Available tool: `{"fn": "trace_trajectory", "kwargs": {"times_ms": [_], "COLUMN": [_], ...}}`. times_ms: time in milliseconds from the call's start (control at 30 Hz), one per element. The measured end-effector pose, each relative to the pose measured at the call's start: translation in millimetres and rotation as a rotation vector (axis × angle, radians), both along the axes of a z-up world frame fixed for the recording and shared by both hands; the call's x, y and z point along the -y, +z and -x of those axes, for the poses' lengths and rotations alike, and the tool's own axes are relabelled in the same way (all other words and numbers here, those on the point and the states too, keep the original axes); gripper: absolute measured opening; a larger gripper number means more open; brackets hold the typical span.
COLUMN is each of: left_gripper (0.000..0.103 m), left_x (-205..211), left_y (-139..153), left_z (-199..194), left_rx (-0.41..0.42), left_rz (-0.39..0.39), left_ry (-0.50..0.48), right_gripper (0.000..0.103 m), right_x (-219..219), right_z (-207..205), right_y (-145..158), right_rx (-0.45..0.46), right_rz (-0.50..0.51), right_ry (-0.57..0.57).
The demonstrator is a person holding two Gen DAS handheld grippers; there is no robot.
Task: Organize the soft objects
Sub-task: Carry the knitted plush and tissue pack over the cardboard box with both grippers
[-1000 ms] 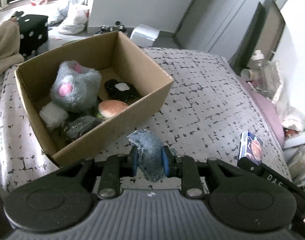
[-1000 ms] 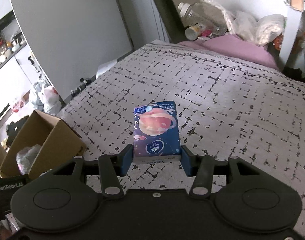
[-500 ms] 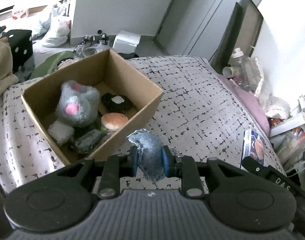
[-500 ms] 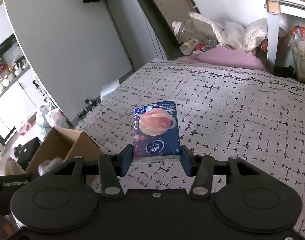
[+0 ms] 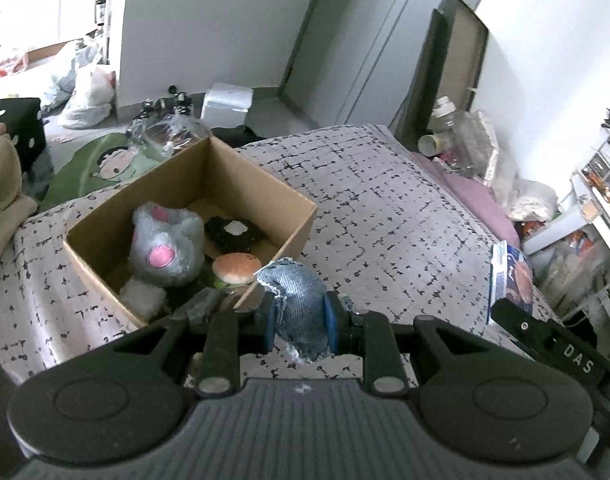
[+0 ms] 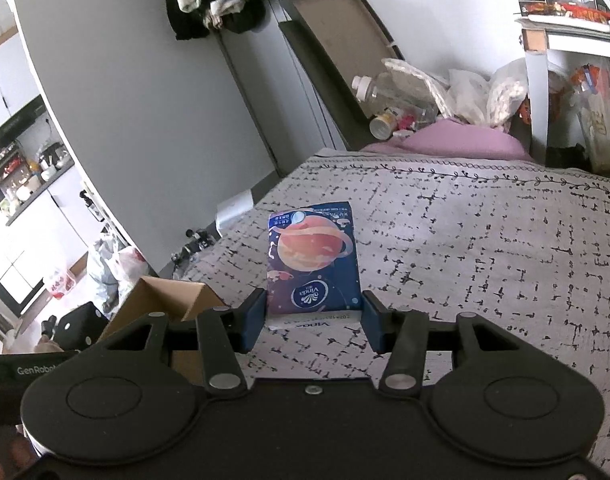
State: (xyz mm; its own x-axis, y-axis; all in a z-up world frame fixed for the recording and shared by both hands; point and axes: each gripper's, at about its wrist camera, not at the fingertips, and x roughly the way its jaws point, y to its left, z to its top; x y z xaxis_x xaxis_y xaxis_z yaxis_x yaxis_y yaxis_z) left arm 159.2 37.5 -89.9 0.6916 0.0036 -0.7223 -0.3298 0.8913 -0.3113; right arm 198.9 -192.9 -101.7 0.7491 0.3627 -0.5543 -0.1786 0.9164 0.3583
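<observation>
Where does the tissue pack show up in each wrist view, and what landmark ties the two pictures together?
Left wrist: the tissue pack sits at the right edge, seen edge-on, above the other gripper's black body.
Right wrist: the tissue pack is at centre, upright between the right tongs.
Shared landmark: the cardboard box, centre-left in the left view, lower left in the right view.

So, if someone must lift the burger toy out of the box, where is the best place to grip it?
Grip the burger toy across its round bun, coming straight down from above. The cardboard box wall and the grey plush crowd its sides, so only the top seems free.
</observation>
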Motion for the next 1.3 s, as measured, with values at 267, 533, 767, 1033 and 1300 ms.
{"fn": "trace_trajectory", "kwargs": {"times_ms": [267,533,767,1033,1300], "left_gripper": [0.023,0.023,0.023,0.023,0.023], "left_x": [-10.2,-22.5,-36.1,-60.1,-81.5], "left_y": [10.8,21.0,28.0,27.3,23.1], "left_z": [7.8,8.0,4.8,-4.6,-19.6], "left_rx": [0.031,0.059,0.072,0.070,0.072], "left_rz": [-0.003,-0.019,-0.034,-0.031,-0.023], "left_ry": [-0.040,-0.054,-0.041,-0.008,0.008], "right_gripper": [0.049,0.049,0.049,0.049,0.049], "right_x": [-8.9,-21.8,-36.1,-58.7,-81.9], "right_z": [9.6,15.0,18.0,18.7,16.2], "right_y": [12.9,17.2,18.1,14.5,8.1], "right_rx": [0.053,0.081,0.088,0.087,0.070], "right_rz": [-0.030,-0.034,-0.041,-0.037,-0.021], "right_ry": [0.007,0.033,0.073,0.128,0.170]}}
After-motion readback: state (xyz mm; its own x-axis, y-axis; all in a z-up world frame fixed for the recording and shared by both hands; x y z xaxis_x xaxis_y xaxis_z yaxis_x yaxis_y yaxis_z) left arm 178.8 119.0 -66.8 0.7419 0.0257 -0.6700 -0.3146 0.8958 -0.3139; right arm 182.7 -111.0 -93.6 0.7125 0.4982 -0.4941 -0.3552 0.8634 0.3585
